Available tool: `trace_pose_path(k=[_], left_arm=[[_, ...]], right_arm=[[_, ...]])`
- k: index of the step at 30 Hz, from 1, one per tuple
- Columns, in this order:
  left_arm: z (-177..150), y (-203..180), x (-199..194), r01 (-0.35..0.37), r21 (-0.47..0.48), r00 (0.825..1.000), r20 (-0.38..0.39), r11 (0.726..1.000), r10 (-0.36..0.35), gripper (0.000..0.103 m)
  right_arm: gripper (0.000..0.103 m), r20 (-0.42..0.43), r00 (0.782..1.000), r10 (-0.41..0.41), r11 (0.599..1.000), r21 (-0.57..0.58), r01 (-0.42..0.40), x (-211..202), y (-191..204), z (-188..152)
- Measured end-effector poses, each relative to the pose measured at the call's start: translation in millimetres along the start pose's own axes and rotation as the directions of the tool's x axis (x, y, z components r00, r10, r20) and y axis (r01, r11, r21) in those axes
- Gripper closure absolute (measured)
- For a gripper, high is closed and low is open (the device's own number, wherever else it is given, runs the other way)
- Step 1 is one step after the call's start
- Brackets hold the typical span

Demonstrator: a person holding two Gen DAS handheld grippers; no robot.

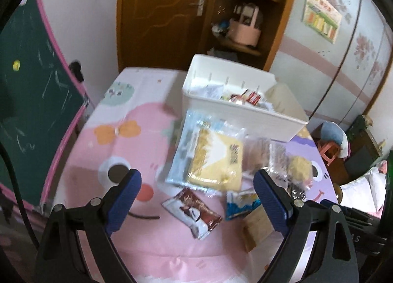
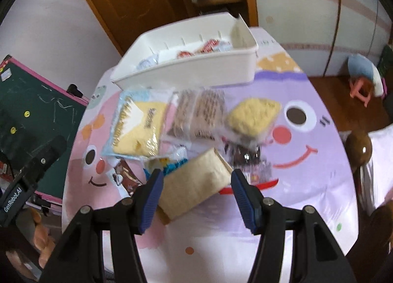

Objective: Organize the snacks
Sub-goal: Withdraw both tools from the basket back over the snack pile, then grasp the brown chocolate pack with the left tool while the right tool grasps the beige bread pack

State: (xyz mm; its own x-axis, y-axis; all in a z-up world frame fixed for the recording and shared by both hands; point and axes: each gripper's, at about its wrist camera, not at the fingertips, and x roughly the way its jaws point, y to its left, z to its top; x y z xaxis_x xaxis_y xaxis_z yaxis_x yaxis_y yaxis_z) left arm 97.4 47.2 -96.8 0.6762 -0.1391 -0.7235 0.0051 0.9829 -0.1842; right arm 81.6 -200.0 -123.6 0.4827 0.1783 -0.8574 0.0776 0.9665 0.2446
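Snacks (image 2: 196, 135) lie scattered below both grippers — left (image 1: 196, 189) and right (image 2: 196, 184) fingers spread, empty.

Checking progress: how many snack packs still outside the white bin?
7, some may be hidden. Yellow pack left; two brown packs middle; crumbly yellow one right; chocolate pack, blue pack, beige pack nearest. White bin behind.

Bin contents: we see only red-and-white wrapper tops above the white bin's (image 2: 186, 71) wall; the rest is hidden.
Pack print: lettering on the yellow snack pack (image 1: 216, 157) is too blurred for us to read.
Tan packet: the tan packet's (image 2: 194, 189) lower corner sits behind a right gripper (image 2: 196, 199) finger.
Shelf items: we cannot identify them.
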Motion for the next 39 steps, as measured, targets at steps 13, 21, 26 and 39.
trace_pose_path(k=[13, 21, 26, 39], left_arm=[[-39, 11, 64, -0.087, -0.035, 0.980, -0.183, 0.996, 0.079, 0.011], [-47, 23, 96, -0.112, -0.110, 0.958, -0.274, 0.988, 0.078, 0.011], [-47, 24, 109, -0.115, -0.130, 0.948, -0.309, 0.985, 0.070, 0.013], [-47, 6, 125, -0.204, 0.009, 0.935, -0.294, 0.979, 0.198, 0.025]], right_arm=[[0.045, -0.106, 0.992, 0.075, 0.988, 0.142, -0.059, 43, -16, -11], [0.045, -0.161, 0.978, 0.133, 0.972, 0.216, -0.097, 72, -16, -9], [0.043, -0.172, 0.976, 0.136, 0.968, 0.231, -0.094, 83, -10, -2], [0.036, -0.110, 0.994, -0.016, 1.000, -0.006, 0.015, 101, 39, 3]])
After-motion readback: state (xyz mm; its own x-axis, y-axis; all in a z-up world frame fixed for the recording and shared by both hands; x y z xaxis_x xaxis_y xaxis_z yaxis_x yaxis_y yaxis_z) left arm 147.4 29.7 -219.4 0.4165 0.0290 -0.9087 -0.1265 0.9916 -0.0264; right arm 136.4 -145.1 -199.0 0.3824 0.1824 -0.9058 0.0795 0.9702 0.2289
